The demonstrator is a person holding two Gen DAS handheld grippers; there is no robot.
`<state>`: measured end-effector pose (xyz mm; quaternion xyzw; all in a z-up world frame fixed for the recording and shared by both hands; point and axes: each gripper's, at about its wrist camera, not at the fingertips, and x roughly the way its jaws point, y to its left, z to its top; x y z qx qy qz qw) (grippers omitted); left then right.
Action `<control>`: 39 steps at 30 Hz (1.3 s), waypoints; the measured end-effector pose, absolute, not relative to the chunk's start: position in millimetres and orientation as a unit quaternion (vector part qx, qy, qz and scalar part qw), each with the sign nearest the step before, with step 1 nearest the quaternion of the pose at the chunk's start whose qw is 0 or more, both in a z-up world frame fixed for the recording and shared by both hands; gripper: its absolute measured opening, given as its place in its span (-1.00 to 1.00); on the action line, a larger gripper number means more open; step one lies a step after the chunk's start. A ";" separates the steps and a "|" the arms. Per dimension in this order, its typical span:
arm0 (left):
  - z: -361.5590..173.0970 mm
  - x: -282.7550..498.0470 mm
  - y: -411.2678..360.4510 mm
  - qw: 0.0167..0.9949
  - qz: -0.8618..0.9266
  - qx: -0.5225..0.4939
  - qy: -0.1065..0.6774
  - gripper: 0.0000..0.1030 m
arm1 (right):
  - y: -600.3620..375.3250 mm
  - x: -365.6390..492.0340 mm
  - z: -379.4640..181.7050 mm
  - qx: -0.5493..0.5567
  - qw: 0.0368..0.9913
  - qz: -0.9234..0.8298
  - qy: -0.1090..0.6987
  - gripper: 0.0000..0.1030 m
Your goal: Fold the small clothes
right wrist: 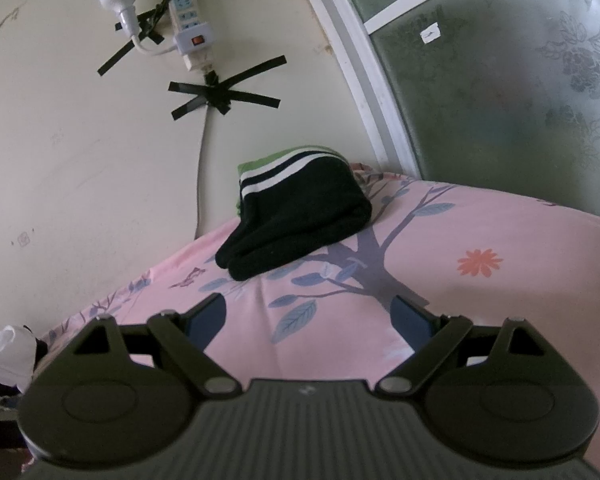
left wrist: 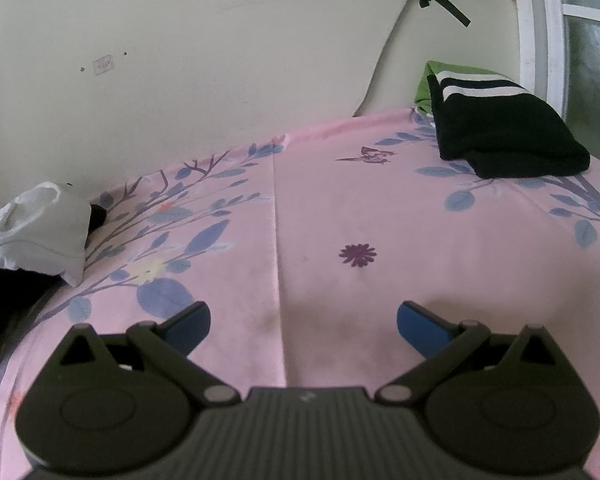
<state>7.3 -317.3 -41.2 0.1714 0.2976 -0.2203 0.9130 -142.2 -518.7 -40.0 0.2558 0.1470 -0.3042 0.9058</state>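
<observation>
A folded black garment with white stripes (left wrist: pixel 504 132) lies on a green piece at the far right corner of the pink floral sheet (left wrist: pixel 380 208); it also shows in the right wrist view (right wrist: pixel 296 220). A loose pile of white and black clothes (left wrist: pixel 32 232) sits at the left edge of the bed, and shows small in the right wrist view (right wrist: pixel 8 354). My left gripper (left wrist: pixel 304 322) is open and empty over the bare sheet. My right gripper (right wrist: pixel 310 318) is open and empty, a short way in front of the folded black garment.
A cream wall (left wrist: pixel 220 60) runs behind the bed. A power strip (right wrist: pixel 190 28) with a bulb is taped to it, with a cable running down. A frosted window (right wrist: pixel 500 92) with a white frame stands at the right.
</observation>
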 end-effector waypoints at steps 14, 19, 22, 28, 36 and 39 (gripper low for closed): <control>-41.7 8.5 -316.3 0.912 -0.219 0.170 0.303 1.00 | -518.6 -141.4 -40.0 0.256 0.906 -0.303 0.146 0.67; -41.0 6.1 -316.3 0.914 -0.217 0.170 0.296 1.00 | -518.6 -142.1 -40.0 0.256 0.906 -0.303 0.146 0.67; -40.8 5.8 -316.1 0.915 -0.217 0.169 0.295 1.00 | -518.6 -141.7 -39.9 0.256 0.906 -0.303 0.146 0.67; -40.2 5.5 -315.8 0.916 -0.215 0.168 0.293 1.00 | -518.6 -142.5 -40.0 0.256 0.906 -0.303 0.146 0.67; -40.2 6.6 -316.1 0.915 -0.216 0.169 0.297 1.00 | -518.0 -143.2 -39.6 0.256 0.907 -0.303 0.146 0.67; -40.1 6.6 -316.4 0.914 -0.216 0.170 0.297 1.00 | -517.9 -143.4 -39.6 0.255 0.907 -0.303 0.146 0.67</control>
